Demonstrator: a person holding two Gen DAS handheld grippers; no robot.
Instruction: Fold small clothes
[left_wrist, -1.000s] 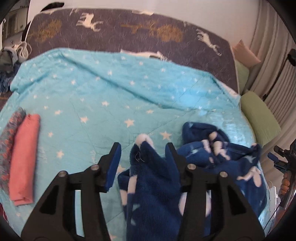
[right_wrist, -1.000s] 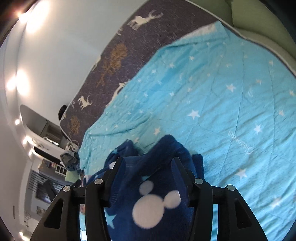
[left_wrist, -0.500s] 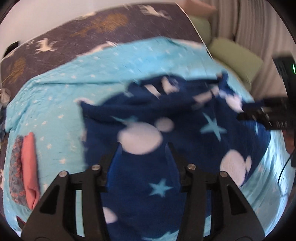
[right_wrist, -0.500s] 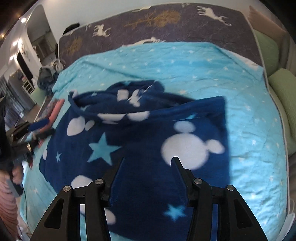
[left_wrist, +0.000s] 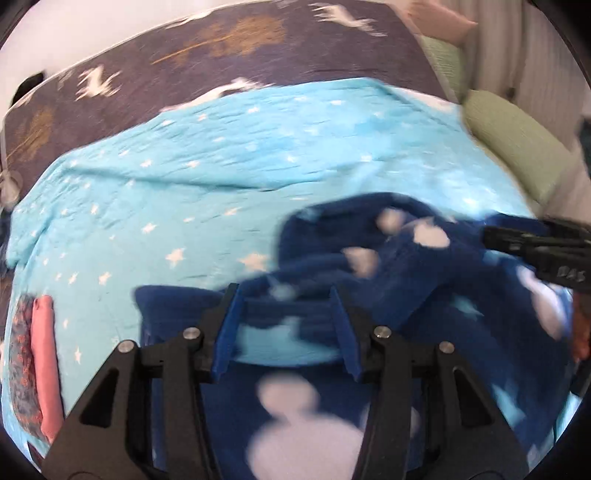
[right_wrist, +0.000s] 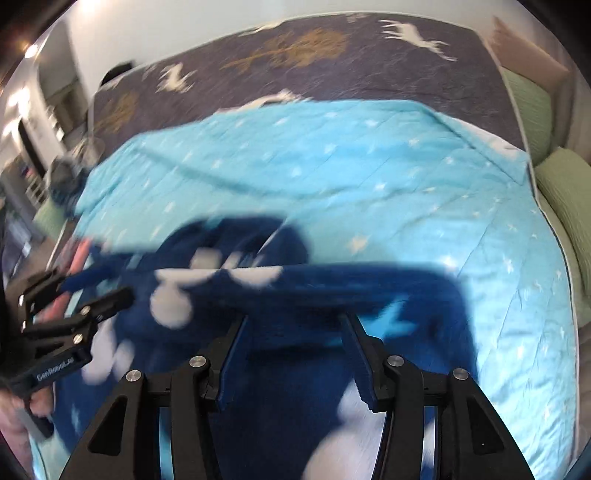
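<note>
A dark blue fleece garment with white mouse heads and pale stars hangs spread over the turquoise star quilt; both views are motion-blurred. My left gripper has its jaws apart, with the garment's edge lying across and below them. My right gripper also has its jaws apart with the garment across them. Whether either pinches the cloth I cannot tell. Each gripper shows in the other's view, the right one and the left one.
Folded pink and patterned clothes lie at the quilt's left edge. A dark blanket with deer covers the bed's far end. Green cushions sit at the right. A clothes pile lies at the far left.
The garment went from a bunched heap to stretched flat between both grippers, and now has dropped lower toward the quilt. Both grippers moved apart and swung to face the bed.
</note>
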